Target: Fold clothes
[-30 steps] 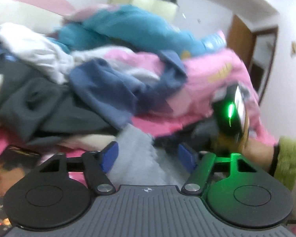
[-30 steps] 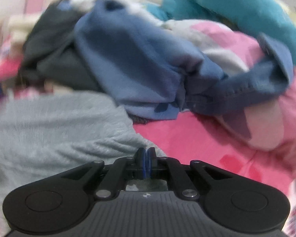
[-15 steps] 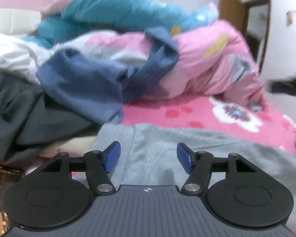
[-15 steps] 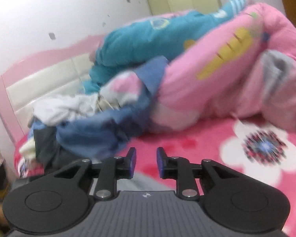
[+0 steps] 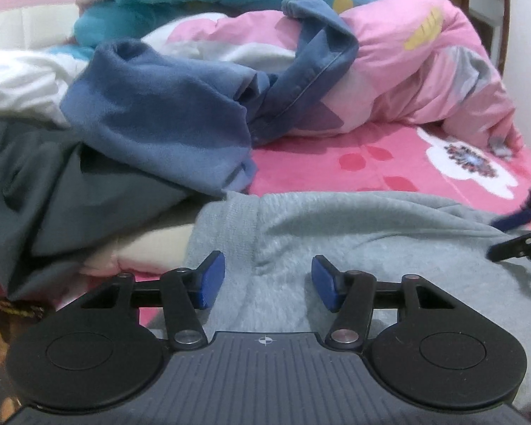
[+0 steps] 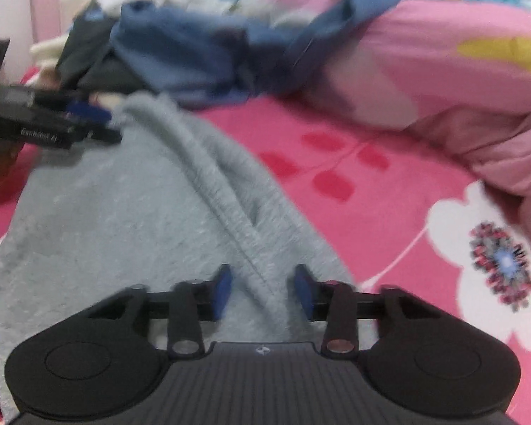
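On pink floral bedspread (image 5: 389, 173), grey fleece garment (image 5: 354, 233) spread flat, blue garment (image 5: 166, 120) behind

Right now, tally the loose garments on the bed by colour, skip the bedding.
Grey: 1, the grey fleece garment in front
Blue: 1, the blue garment behind it
Dark grey: 1, the dark grey garment on the left
White: 1, the white garment at the back left, blurred
Total: 4

Left gripper (image 5: 268, 281) jaws opening over grey garment (image 5: 354, 233), blue clothing (image 5: 159, 124) behind, pink bedsheet (image 5: 336, 166)
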{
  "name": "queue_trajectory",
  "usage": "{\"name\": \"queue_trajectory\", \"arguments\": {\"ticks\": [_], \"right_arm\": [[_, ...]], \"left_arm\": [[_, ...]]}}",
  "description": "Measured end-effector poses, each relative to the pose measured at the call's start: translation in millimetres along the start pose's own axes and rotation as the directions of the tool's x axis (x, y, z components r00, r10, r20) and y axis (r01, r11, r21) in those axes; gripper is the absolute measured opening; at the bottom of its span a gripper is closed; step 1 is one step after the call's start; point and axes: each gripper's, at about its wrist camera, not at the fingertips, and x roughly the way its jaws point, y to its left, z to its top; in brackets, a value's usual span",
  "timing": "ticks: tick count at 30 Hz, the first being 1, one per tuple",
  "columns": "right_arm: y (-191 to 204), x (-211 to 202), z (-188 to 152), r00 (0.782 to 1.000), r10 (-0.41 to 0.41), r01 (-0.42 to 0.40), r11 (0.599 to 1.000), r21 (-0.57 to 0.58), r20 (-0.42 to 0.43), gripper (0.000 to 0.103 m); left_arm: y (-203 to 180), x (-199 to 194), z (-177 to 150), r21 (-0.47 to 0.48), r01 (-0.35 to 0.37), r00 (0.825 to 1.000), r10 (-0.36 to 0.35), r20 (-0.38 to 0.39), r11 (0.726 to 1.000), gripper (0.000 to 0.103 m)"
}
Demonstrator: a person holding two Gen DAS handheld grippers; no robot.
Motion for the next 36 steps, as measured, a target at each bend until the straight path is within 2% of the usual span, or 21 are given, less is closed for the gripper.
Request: {"name": "queue_trajectory", "arguments": {"ticks": [1, 2, 4, 7, 11, 14, 17, 18, 20, 21, 22, 23, 28, 30, 31, 34, 36], "right_arm": [[5.8, -3.0, -1.3, 1.000, -0.023, 0.023, 1.000, -0.021, 0.000, 0.013], [11.9, -7.5, -3.7, 0.999, -0.049, 0.050, 0.998, -0.043, 0.009, 0.009], [20.0, -16.0, -5.4, 0.995, -0.095, 0.096, 0.994, -0.060, 0.028, 0.008], [27.6, -27.6, -3.0, 0.984, -0.165, 0.171, 0.982, -0.082, 0.069, 0.008], [26.0, -42.7, 9.5, 0.958, -0.249, 0.262, 0.962, -0.077, 0.145, 0.006], [14.8, -46.0, 15.6, 0.950, -0.267, 0.276, 0.961, -0.035, 0.161, 0.006], [2.2, -16.6, 3.9, 0.934, -0.339, 0.342, 0.939, -0.016, 0.112, 0.006], [-2.1, -5.1, -0.9, 0.926, -0.365, 0.368, 0.930, -0.011, 0.092, 0.001], [-10.5, 18.1, -10.7, 0.907, -0.417, 0.418, 0.908, -0.005, 0.053, 0.002], [-19.8, 31.6, -16.6, 0.913, -0.407, 0.407, 0.913, 0.030, 0.004, 0.002], [-31.3, 38.2, -23.6, 0.928, -0.372, 0.371, 0.922, 0.108, -0.016, 0.001], [-38.3, 32.8, -26.4, 0.933, -0.360, 0.355, 0.920, 0.168, 0.001, 0.001], [-56.5, -33.0, -30.3, 0.915, -0.389, 0.335, 0.881, 0.334, 0.107, 0.003], [-58.5, -70.4, -38.6, 0.899, -0.409, 0.327, 0.864, 0.383, 0.155, 0.006], [-57.1, -89.9, -45.5, 0.885, -0.434, 0.340, 0.850, 0.403, 0.170, 0.009], [-49.4, -148.1, -70.2, 0.823, -0.533, 0.399, 0.789, 0.468, 0.196, 0.020], [-41.1, -187.0, -95.8, 0.775, -0.600, 0.430, 0.730, 0.531, 0.199, 0.029]], "left_arm": [[2.6, 1.9, -0.1, -0.011, -0.014, 1.000, 0.014, -0.005, 1.000, 0.072], [8.0, 3.8, -0.6, -0.042, 0.001, 1.000, -0.001, -0.017, 0.999, 0.073], [15.8, 6.4, -1.9, -0.083, 0.022, 0.999, -0.025, -0.030, 0.996, 0.074], [10.3, 3.5, -4.2, -0.036, 0.007, 1.000, -0.007, -0.010, 0.999, 0.074], [2.2, 0.2, 0.7, 0.014, -0.020, 0.999, 0.020, 0.027, 1.000, 0.073], [3.2, 3.9, 8.5, 0.017, -0.050, 0.998, 0.050, 0.046, 0.999, 0.073], [5.9, 14.0, 12.4, 0.011, -0.046, 0.998, 0.046, 0.035, 0.999, 0.074], [4.7, 16.6, 11.7, 0.021, -0.053, 0.998, 0.052, 0.038, 0.998, 0.074], [2.3, 20.3, 10.2, 0.040, -0.065, 0.997, 0.063, 0.045, 0.997, 0.074], [1.5, 20.3, 9.8, 0.046, -0.067, 0.997, 0.065, 0.048, 0.997, 0.074], [1.3, 20.4, 9.9, 0.047, -0.067, 0.997, 0.065, 0.047, 0.997, 0.074], [1.7, 20.3, 10.3, 0.047, -0.068, 0.997, 0.066, 0.045, 0.997, 0.075], [2.6, 13.4, 12.8, 0.046, -0.077, 0.996, 0.074, 0.056, 0.996, 0.076], [2.5, 6.7, 13.7, 0.045, -0.080, 0.994, 0.077, 0.074, 0.996, 0.076], [3.0, 1.3, 13.8, 0.044, -0.081, 0.993, 0.077, 0.092, 0.996, 0.076], [0.8, -22.6, 13.9, 0.050, -0.103, 0.982, 0.093, 0.165, 0.993, 0.076], [-5.3, -40.6, 16.3, 0.061, -0.091, 0.974, 0.076, 0.212, 0.994, 0.076]]}}
